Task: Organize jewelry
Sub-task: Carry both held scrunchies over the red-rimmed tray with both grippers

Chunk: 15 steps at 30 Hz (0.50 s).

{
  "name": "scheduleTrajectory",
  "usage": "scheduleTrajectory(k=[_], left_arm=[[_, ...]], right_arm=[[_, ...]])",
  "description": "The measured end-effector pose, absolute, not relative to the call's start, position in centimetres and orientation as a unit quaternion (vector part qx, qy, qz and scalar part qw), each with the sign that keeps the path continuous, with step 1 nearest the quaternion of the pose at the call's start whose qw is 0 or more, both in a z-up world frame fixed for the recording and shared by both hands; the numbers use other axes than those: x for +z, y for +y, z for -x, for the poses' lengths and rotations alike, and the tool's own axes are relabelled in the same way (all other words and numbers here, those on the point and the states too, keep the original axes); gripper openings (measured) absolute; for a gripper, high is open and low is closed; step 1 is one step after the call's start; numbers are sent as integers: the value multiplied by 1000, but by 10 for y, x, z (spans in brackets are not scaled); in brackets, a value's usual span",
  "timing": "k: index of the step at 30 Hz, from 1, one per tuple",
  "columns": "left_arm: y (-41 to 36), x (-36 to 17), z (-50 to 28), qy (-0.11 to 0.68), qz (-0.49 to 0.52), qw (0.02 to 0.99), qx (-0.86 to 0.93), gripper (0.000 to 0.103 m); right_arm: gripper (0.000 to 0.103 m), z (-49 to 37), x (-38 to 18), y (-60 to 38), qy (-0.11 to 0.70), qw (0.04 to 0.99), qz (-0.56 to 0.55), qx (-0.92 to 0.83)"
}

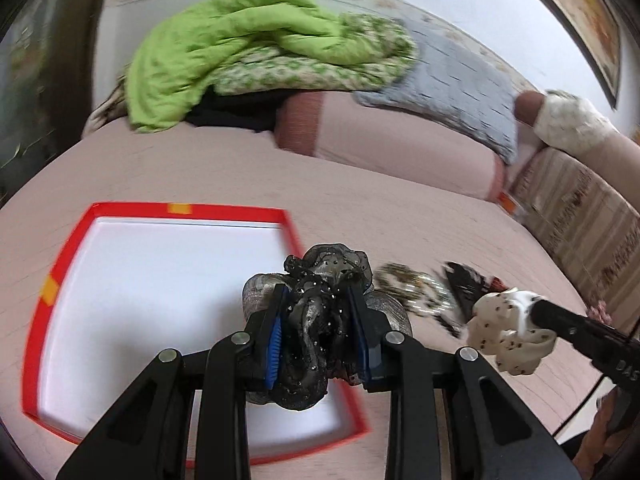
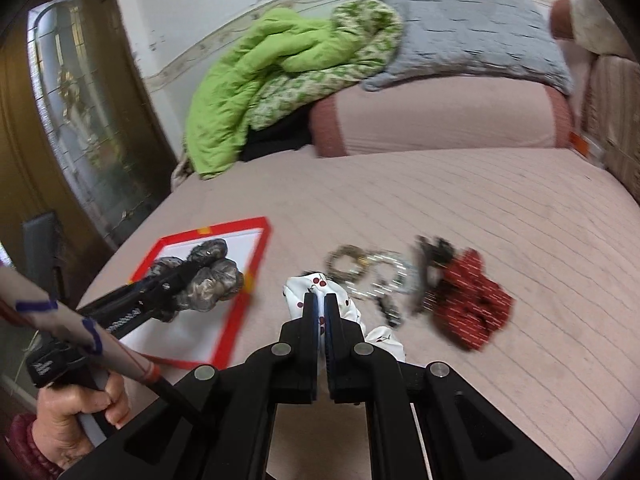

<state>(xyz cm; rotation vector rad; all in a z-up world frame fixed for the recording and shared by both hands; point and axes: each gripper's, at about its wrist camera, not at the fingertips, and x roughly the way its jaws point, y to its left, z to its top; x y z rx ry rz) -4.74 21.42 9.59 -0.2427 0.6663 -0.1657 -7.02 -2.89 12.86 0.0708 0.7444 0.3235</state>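
At nine o'clock, the left gripper (image 1: 318, 316) tilts downward over the red-rimmed white tray (image 1: 60, 272), pinching a grey-black scrunchie (image 1: 320, 280). At three o'clock, the right gripper (image 2: 320, 308), angled down, clamps a white cherry-print scrunchie (image 2: 304, 284) above the pink bedspread (image 2: 480, 200).

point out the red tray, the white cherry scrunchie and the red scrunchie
red tray (image 1: 224, 210), left wrist view, on its far rim
white cherry scrunchie (image 2: 298, 292), right wrist view, on the fabric left of the gripper
red scrunchie (image 2: 474, 306), right wrist view, on its middle
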Motion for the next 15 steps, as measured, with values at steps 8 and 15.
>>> scheduleTrajectory(k=[8, 15], left_arm=[[280, 88, 27, 340, 156, 927, -29, 28], [318, 77, -9, 359, 169, 918, 4, 28]], right_arm=[[4, 30, 138, 43, 372, 903, -25, 214], [4, -20, 131, 108, 385, 892, -2, 237]])
